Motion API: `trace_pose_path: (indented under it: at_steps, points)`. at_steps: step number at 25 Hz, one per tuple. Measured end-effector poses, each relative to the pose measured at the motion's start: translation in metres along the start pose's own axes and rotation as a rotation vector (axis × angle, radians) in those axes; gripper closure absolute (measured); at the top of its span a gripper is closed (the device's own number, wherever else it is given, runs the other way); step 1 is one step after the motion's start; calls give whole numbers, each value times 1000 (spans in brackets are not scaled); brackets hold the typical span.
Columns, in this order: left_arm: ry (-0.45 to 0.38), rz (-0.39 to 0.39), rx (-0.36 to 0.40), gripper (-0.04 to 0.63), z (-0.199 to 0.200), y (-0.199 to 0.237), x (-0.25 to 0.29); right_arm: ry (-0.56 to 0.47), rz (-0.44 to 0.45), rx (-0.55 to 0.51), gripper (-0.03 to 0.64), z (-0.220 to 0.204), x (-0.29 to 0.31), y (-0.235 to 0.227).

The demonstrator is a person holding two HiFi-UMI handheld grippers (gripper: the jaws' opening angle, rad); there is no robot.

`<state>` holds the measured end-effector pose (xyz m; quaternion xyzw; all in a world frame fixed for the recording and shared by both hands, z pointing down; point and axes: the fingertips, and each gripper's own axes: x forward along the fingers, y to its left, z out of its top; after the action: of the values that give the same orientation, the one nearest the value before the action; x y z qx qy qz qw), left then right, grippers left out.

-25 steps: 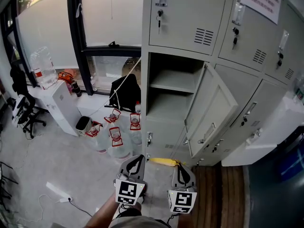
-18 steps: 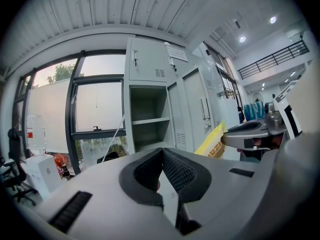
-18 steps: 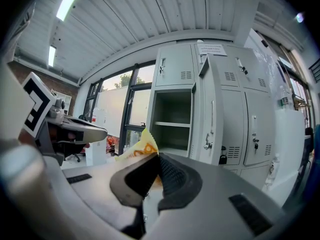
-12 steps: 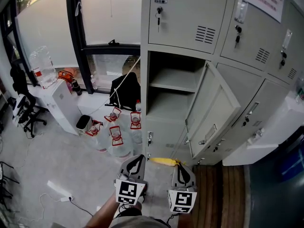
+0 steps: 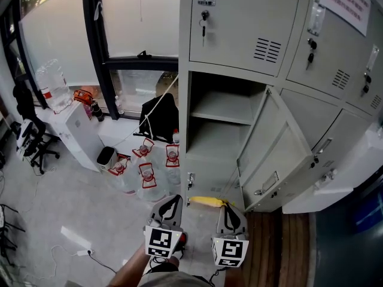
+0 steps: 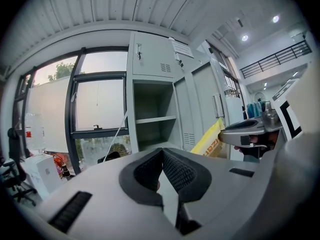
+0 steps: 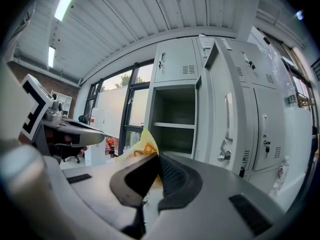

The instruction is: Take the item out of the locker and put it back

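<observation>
The grey locker [image 5: 197, 148] stands ahead with one compartment open, its door [image 5: 278, 160] swung out to the right; the shelf [image 5: 224, 109] inside looks bare. My right gripper [image 5: 230, 210] is shut on a yellow snack packet [image 5: 206, 202], which sticks out leftward from its tips, low in front of the locker. In the right gripper view the packet [image 7: 142, 149] pokes up between the closed pads of the right gripper [image 7: 157, 159]. My left gripper [image 5: 170, 202] hangs beside it, shut, with nothing in it. The left gripper view shows the closed left gripper [image 6: 161, 153] and the packet [image 6: 211, 140] at its right.
Several large water bottles [image 5: 146, 172] stand on the floor left of the locker, below a window [image 5: 131, 17]. A white dispenser [image 5: 75, 130] with a bottle on top and an office chair [image 5: 30, 142] are further left. More closed lockers [image 5: 335, 70] run to the right.
The head view has shifted slightly, so the locker and its open door sit a little lower and more to the right. Both grippers hold the same places.
</observation>
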<state>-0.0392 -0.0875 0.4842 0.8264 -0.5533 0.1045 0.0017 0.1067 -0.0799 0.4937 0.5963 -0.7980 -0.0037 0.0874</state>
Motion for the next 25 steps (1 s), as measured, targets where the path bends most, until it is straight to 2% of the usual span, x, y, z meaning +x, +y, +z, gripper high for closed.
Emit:
trace_pose_path:
  at_steps: [25]
  points:
    - [-3,-25,-2,574,19,88,115,-19,-59,-32,598,44,161,-21]
